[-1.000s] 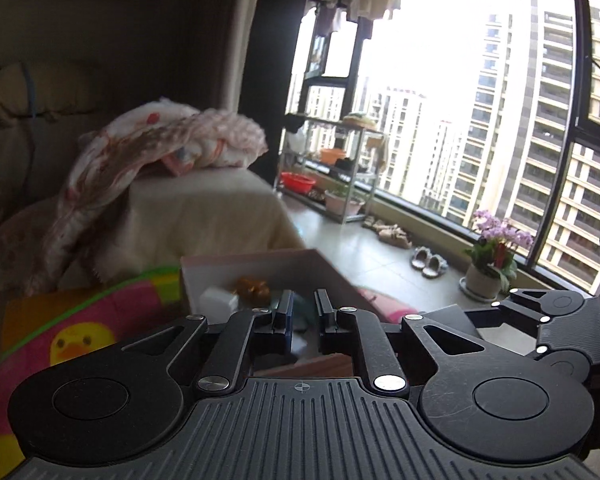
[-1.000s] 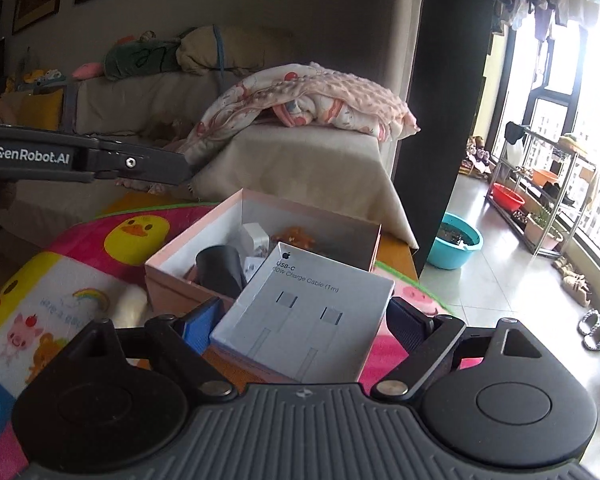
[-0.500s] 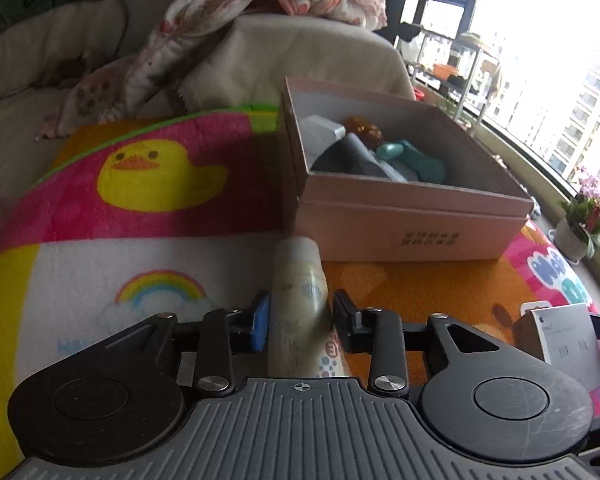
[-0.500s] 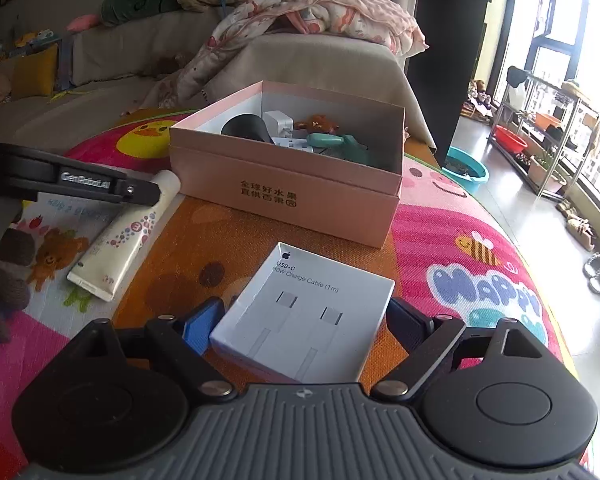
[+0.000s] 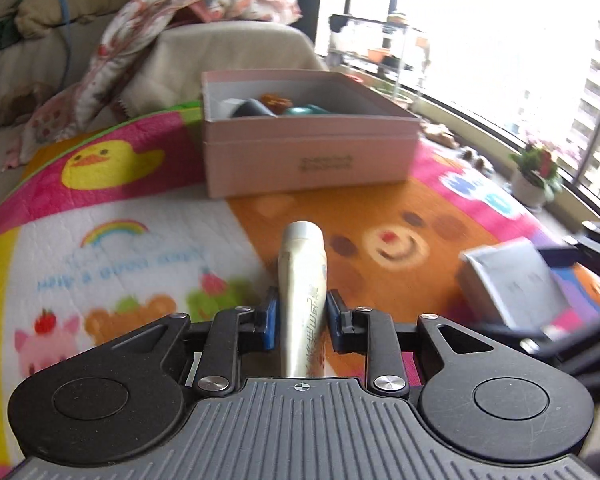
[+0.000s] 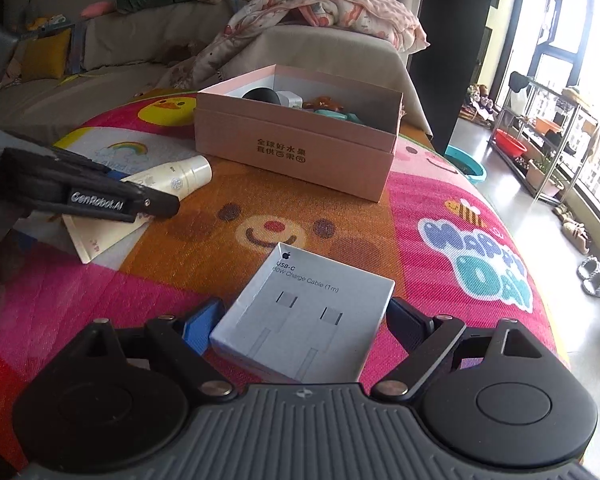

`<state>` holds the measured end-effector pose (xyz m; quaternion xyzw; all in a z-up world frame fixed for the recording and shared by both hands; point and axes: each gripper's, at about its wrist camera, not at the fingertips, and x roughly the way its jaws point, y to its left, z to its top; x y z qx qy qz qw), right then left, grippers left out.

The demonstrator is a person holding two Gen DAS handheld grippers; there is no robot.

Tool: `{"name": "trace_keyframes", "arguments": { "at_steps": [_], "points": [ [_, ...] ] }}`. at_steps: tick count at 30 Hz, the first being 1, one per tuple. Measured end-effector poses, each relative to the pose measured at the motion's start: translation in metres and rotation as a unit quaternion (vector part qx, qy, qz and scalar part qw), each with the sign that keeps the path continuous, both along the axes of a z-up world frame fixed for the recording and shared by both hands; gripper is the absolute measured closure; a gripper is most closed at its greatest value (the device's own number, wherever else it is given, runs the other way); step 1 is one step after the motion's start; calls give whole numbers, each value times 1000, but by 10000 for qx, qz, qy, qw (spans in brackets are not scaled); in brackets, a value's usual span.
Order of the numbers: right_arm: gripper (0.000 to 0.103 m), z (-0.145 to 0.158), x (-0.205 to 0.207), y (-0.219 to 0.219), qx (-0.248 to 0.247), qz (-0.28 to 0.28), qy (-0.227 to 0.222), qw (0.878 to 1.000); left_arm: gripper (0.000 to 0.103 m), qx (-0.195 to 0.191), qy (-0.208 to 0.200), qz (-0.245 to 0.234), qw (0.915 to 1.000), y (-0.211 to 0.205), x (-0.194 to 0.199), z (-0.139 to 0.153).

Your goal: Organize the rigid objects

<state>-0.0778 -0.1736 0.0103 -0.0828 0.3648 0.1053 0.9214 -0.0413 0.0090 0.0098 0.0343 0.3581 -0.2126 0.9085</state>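
Lying on the mat point(image 5: 100, 248), the tube point(image 5: 303, 280) sat between the left gripper's point(image 5: 302, 322) jaws, which had just been closing and seemed to be touching its sides, though blur hid the contact. Behind stood the box point(image 6: 300, 152). The right gripper point(image 6: 300, 320) held the carton point(image 6: 304, 316) at its edges.

Right wrist view: a bare strip of play mat point(image 6: 284, 216) lies open at mid-frame between the white cable box point(image 6: 304, 316), lower centre, and the pink cardboard box point(image 6: 296, 152), upper centre. The left tongs point(image 6: 112, 196) and the cream tube point(image 6: 172, 178) block the left side. Mat right of the pink box is free to its edge. Left wrist view: the tube point(image 5: 304, 280) points toward the pink box point(image 5: 308, 160), clear mat between them.
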Motion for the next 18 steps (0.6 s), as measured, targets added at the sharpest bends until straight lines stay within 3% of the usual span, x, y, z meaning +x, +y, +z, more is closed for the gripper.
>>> {"name": "trace_keyframes", "arguments": {
  "at_steps": [5, 10, 14, 18],
  "points": [
    [13, -2, -7, -3, 128, 7, 60, 9999, 75, -146, 43, -145, 9998, -3, -37, -1],
    [7, -5, -7, -12, 363, -269, 242, 9987, 75, -249, -21, 31, 9997, -6, -46, -3],
    [6, -5, -5, -17, 572, -475, 325, 9967, 74, 31, -142, -71, 9999, -13, -49, -3],
    [23, -1, -9, -9, 352, -330, 247, 9985, 75, 78, -236, 0, 9997, -14, -55, -3]
  ]
}}
